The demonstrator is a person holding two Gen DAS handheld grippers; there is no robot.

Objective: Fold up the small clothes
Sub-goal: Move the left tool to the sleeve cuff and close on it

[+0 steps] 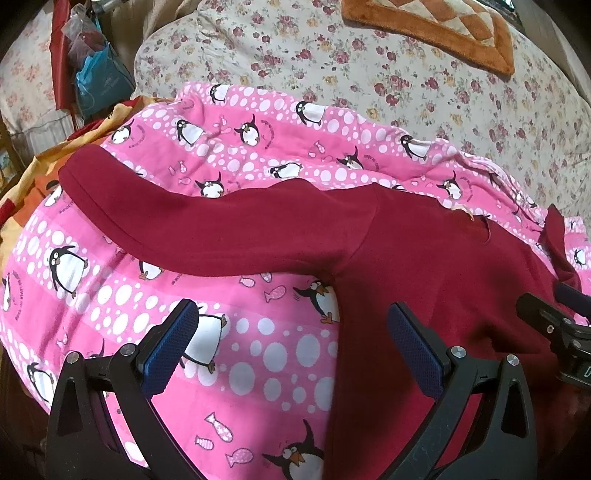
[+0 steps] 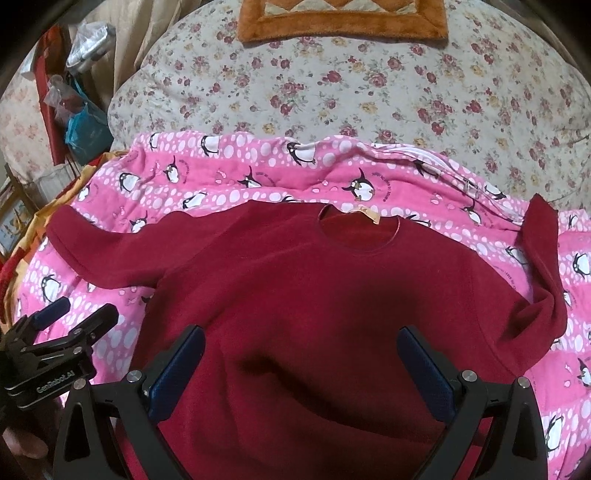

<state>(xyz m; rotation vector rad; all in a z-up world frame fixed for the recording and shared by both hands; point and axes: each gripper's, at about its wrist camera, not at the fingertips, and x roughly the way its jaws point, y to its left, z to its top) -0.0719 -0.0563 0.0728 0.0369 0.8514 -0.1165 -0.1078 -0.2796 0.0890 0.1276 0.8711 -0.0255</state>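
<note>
A small dark red long-sleeved sweater [image 2: 295, 288] lies flat, front up, on a pink penguin-print blanket [image 2: 258, 177]. Its neck hole and tag face away from me. Its left sleeve [image 1: 207, 232] stretches out to the left; its right sleeve [image 2: 543, 258] bends upward at the right. My left gripper [image 1: 291, 332] is open and empty, above the sweater's left side under the armpit. My right gripper [image 2: 303, 354] is open and empty, above the lower middle of the sweater. The left gripper also shows in the right wrist view [image 2: 70, 314], and the right gripper at the edge of the left wrist view [image 1: 554, 306].
A floral quilt [image 2: 369, 92] covers the bed behind the blanket, with an orange-bordered mat [image 2: 343, 22] on it. Bags and clutter [image 2: 77, 110] hang at the far left. A yellow-orange cloth [image 1: 44, 166] lies at the blanket's left edge.
</note>
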